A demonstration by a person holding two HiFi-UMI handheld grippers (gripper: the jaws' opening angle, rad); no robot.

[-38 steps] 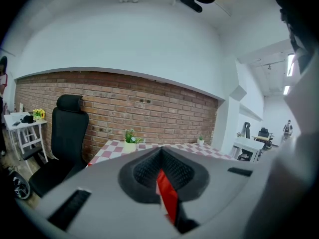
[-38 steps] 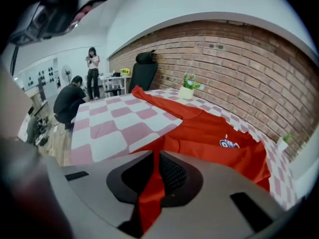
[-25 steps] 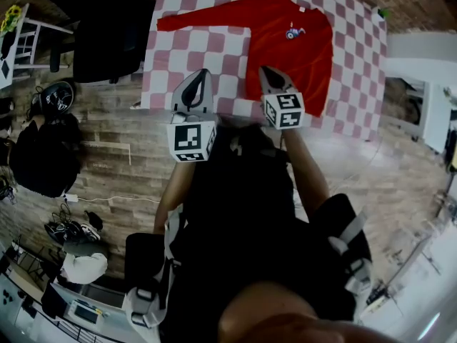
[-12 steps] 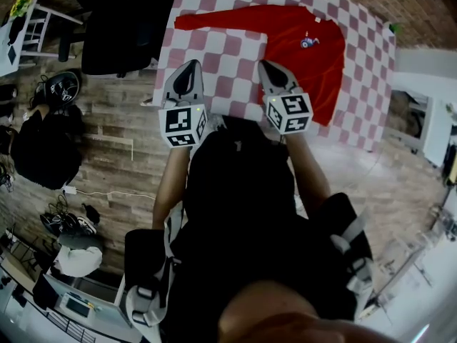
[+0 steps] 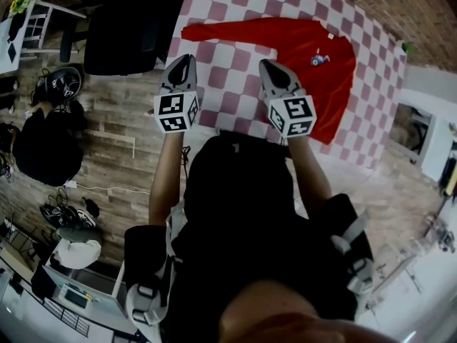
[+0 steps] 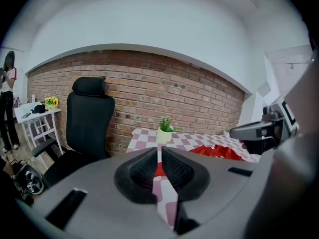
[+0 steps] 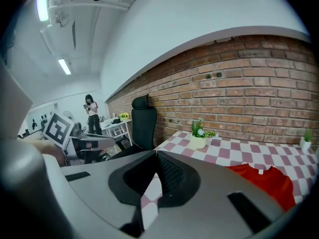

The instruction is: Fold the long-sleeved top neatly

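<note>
The red long-sleeved top (image 5: 321, 70) lies flat on the pink-and-white checked table (image 5: 228, 70), its body at the right and one sleeve (image 5: 228, 31) stretched out to the left. My left gripper (image 5: 181, 60) is shut and holds nothing, hovering at the table's left edge below the sleeve's cuff. Also shut and bare, my right gripper (image 5: 265, 64) is over checked cloth just left of the top's body. The left gripper view looks past shut jaws (image 6: 159, 152) to the top (image 6: 219, 152). From the right gripper (image 7: 155, 156), the top (image 7: 266, 180) shows at the lower right.
A black office chair (image 5: 128, 34) stands left of the table. A small potted plant (image 6: 163, 132) sits at the table's far edge by the brick wall. A white side table (image 5: 28, 20) and dark bags (image 5: 43, 148) are on the floor at left. A person (image 7: 90, 114) stands far off.
Both grippers have moved left across the table, still shut and holding nothing. The left one went from mid-table to the left edge; the right one left the top's hem for bare cloth.
</note>
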